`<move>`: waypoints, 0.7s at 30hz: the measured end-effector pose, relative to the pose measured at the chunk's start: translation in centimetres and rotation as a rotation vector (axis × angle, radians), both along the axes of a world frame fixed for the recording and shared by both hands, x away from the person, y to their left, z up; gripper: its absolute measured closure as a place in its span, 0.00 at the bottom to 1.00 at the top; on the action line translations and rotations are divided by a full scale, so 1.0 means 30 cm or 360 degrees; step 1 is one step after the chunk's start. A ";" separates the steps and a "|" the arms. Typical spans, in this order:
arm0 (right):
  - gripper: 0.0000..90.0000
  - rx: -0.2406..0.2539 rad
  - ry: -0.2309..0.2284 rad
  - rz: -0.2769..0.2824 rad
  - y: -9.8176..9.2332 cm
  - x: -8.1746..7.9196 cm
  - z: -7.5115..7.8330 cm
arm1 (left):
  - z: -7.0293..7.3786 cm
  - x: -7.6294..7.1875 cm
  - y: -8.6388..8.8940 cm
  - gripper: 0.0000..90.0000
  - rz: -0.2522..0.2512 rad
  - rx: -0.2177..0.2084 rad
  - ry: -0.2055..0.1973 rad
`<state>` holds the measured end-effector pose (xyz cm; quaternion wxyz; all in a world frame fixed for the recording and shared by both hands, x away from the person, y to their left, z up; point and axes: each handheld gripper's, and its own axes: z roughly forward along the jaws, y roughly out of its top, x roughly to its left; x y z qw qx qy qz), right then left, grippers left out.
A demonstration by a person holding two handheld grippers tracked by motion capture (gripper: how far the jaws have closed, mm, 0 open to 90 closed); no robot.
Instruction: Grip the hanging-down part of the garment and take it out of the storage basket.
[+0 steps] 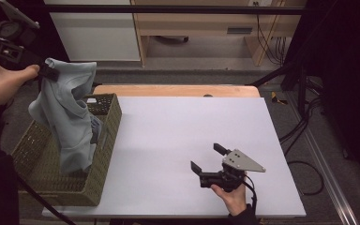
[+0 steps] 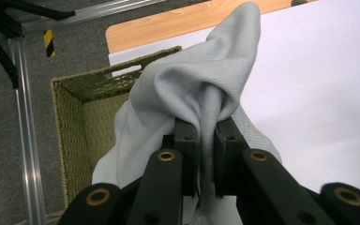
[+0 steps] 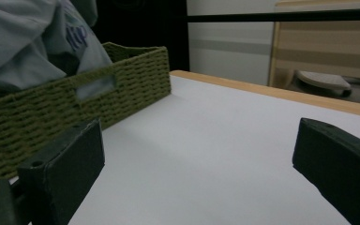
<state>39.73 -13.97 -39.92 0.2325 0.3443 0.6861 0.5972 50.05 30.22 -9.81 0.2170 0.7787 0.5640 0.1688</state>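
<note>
A pale grey-blue garment (image 1: 68, 117) hangs from my left gripper (image 1: 49, 72), which is shut on a bunch of its cloth high above the green woven basket (image 1: 105, 140). The garment's lower end still rests inside the basket. In the left gripper view the cloth (image 2: 201, 89) is pinched between the two black jaws, over the basket (image 2: 75, 122). My right gripper (image 1: 208, 157) stands open low over the white table top, near the front right, with nothing between its fingers (image 3: 70, 164). It faces the basket (image 3: 51, 108) and the garment (image 3: 23, 42).
The white table top (image 1: 192, 122) lies on a wooden board whose far edge (image 1: 178, 90) shows. The basket stands at the table's left edge. Beyond are a wooden cabinet (image 1: 201, 23), black frame bars and cables on the floor at the right.
</note>
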 end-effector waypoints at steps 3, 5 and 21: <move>0.03 0.0012 -0.0009 0.0064 0.070 0.019 0.019 | -0.002 0.000 -0.003 0.91 -0.0005 0.0005 0.0004; 0.03 0.0016 -0.0014 0.0112 0.117 0.034 0.029 | -0.004 0.000 -0.001 0.91 -0.0004 0.0008 0.0013; 0.05 0.0022 0.0033 0.0359 0.473 0.173 0.054 | -0.014 0.005 0.009 0.91 -0.0003 0.0011 0.0039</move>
